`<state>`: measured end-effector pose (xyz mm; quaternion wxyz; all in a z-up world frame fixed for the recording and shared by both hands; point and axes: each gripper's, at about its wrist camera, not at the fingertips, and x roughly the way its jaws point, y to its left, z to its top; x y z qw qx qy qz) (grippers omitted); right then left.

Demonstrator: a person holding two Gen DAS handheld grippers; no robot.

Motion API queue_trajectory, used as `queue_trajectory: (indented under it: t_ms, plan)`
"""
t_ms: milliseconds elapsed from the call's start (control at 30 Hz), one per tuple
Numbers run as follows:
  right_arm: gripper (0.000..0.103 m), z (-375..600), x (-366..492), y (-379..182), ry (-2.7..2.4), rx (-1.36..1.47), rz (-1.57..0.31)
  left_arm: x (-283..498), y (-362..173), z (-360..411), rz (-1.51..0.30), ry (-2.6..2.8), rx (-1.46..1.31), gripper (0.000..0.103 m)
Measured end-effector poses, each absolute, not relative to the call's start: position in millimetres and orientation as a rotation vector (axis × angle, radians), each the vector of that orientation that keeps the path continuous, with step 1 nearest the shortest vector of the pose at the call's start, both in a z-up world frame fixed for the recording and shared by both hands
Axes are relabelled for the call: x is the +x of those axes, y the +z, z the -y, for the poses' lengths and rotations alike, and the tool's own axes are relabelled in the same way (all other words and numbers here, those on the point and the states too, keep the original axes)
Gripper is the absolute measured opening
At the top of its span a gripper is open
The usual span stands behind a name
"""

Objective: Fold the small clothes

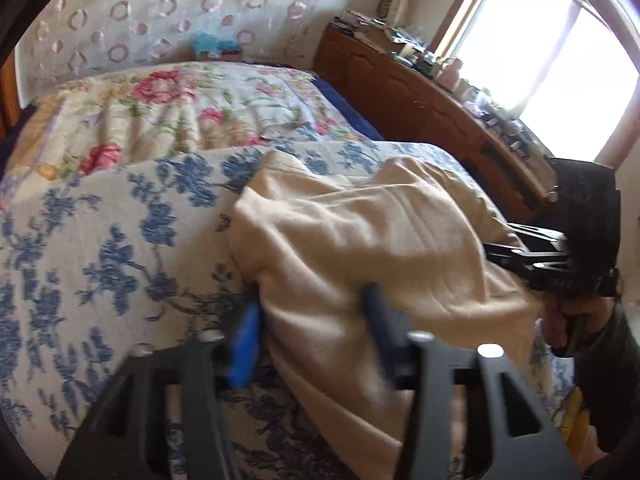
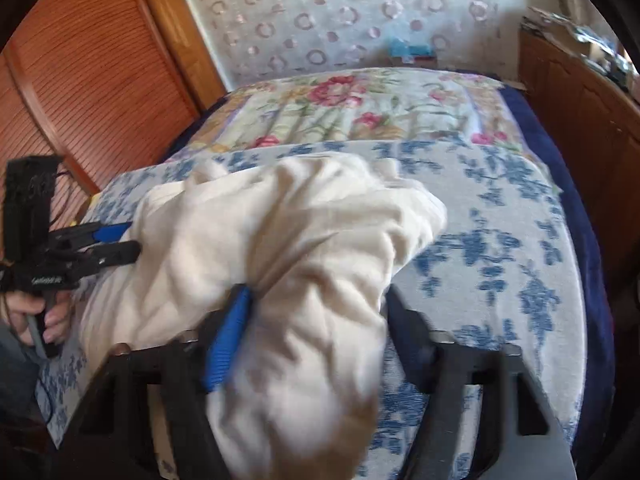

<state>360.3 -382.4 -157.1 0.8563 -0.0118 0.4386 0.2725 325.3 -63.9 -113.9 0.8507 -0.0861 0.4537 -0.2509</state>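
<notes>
You had a cream garment point(image 1: 360, 248) bunched up on the blue-flowered blanket point(image 1: 100, 248) that covered the near part of the bed point(image 2: 576, 216). Your left gripper point(image 1: 312, 312) had its jaws set around one edge of the cloth: the blue pad point(image 1: 244, 352) lay against the fabric's left side and the dark finger pressed in from the right, so the cloth was pinched between them, though the blur left the grip itself unclear. Your right gripper point(image 2: 316, 300) held the opposite end the same way, with its blue pad point(image 2: 228, 340) on the left of a thick fold that spilled over and between the jaws; the jaws stood fairly wide around that bulk.

Seen from the right wrist, the left gripper point(image 2: 120, 240) reached in from the left with its tips at the garment's edge. Seen from the left wrist, the right gripper point(image 1: 504, 252) entered from the right, its tips buried in the cloth.

Beyond the blue blanket lay a pink-flowered quilt point(image 1: 160, 112). A wooden dresser point(image 1: 420, 96) stood beside the bed under a bright window point(image 1: 552, 52), and a louvred wooden door point(image 2: 88, 80) stood on the other side.
</notes>
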Motion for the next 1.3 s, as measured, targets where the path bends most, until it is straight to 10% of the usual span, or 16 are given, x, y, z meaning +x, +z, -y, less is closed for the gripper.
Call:
queue_trajectory:
  t_ms: [200,600,1300]
  plan:
    - [0.02,363.9,348.0,-135.1,0.654,-0.084,-0.858,304.4,-91.8,58.8,-0.885,-0.573,-0.198,0.008]
    - [0.018,210.2,348.5,-56.5,0.943,-0.317,-0.627,206.6,-33.0,-101.3,-0.604,-0.249,-0.317,0.008]
    - [0.023,-139.0,402.3,-131.7,1.227,-0.663,-0.67,163.9,-122.2,-230.9,-0.691,0.17,-0.467,0.009]
